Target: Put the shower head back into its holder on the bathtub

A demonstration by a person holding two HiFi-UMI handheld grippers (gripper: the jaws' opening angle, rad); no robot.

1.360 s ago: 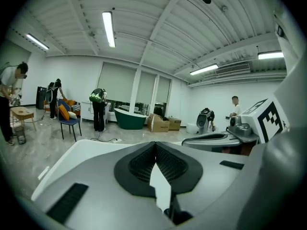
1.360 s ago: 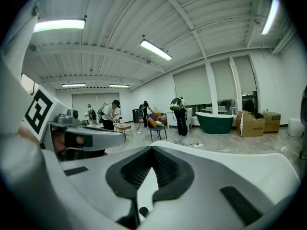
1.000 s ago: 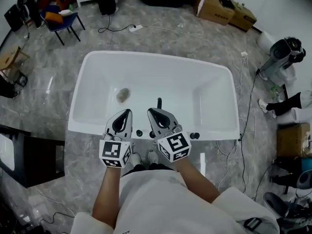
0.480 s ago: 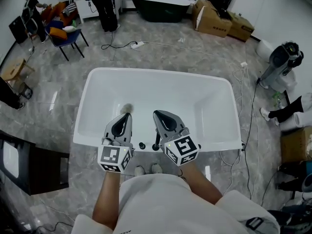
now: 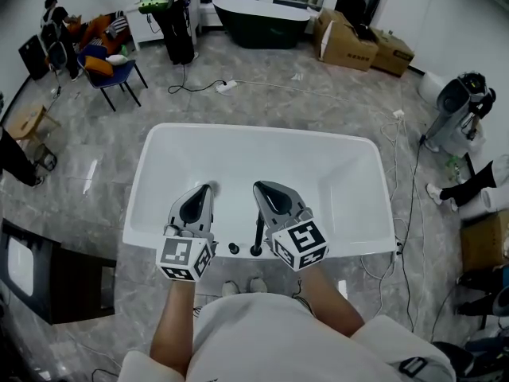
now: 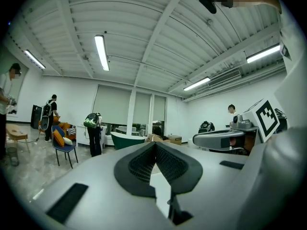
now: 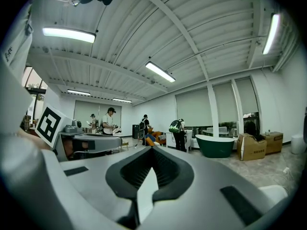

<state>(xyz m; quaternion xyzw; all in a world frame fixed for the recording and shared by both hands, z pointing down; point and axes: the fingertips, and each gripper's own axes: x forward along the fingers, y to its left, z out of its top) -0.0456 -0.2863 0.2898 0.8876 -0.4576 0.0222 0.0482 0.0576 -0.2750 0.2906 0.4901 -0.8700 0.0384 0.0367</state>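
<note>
A white bathtub fills the middle of the head view. On its near rim a slim black shower head stands upright, with a small black knob to its left. My left gripper and right gripper hover side by side above that rim, both shut with nothing between the jaws. The right gripper is just right of the shower head and apart from it. In the left gripper view the left gripper points level across the room, as does the right gripper in its own view; neither shows the tub.
A dark green tub and cardboard boxes stand at the back. A blue chair and people are at the back left. Cables and black equipment lie right of the tub, a dark cabinet to its left.
Both grippers have risen from the near rim, still shut and empty. The black shower head stays upright on the rim.
</note>
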